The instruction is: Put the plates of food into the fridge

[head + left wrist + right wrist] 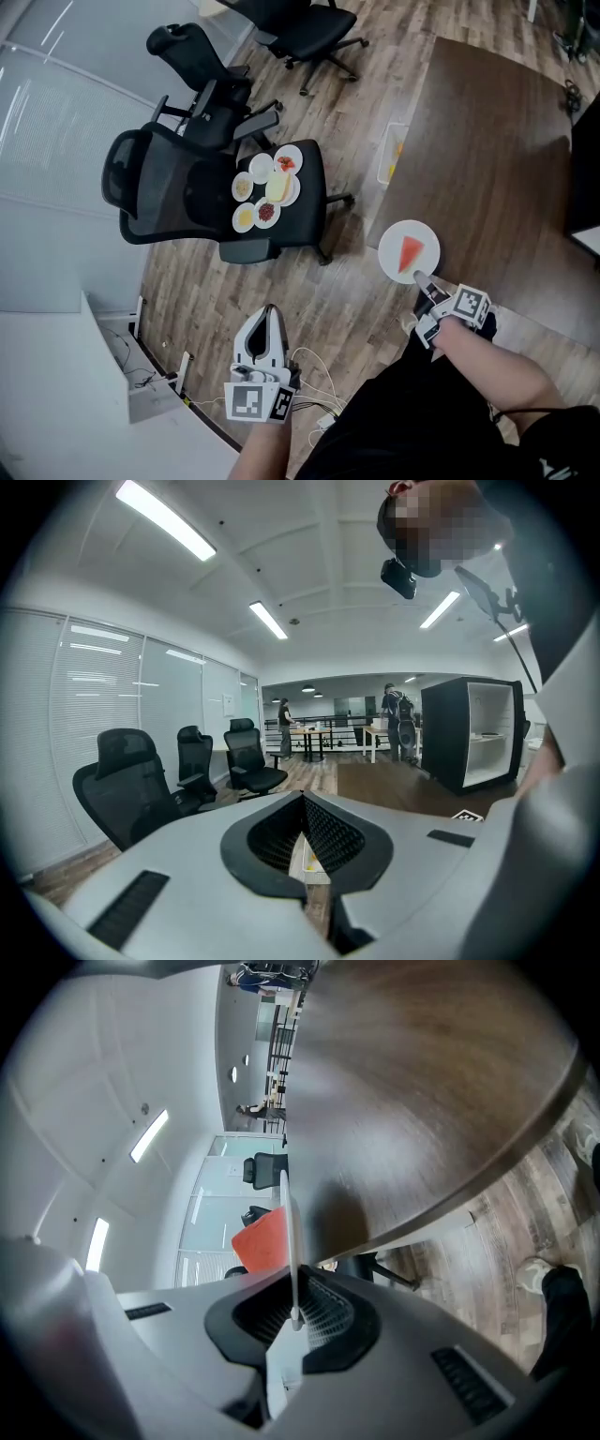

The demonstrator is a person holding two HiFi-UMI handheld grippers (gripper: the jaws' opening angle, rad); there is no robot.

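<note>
Right gripper [422,278]: clamped on the rim of the plate [397,246].
Plate: white, round, carrying a red wedge-shaped slice [412,252]; held above the wood floor [349,309].
Left gripper [269,317]: jaws together, empty.

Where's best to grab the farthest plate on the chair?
I'd pinch the plate by its free rim, coming from the side away from the other plates: it lies flat and thin, and neighbours crowd its near side.
</note>
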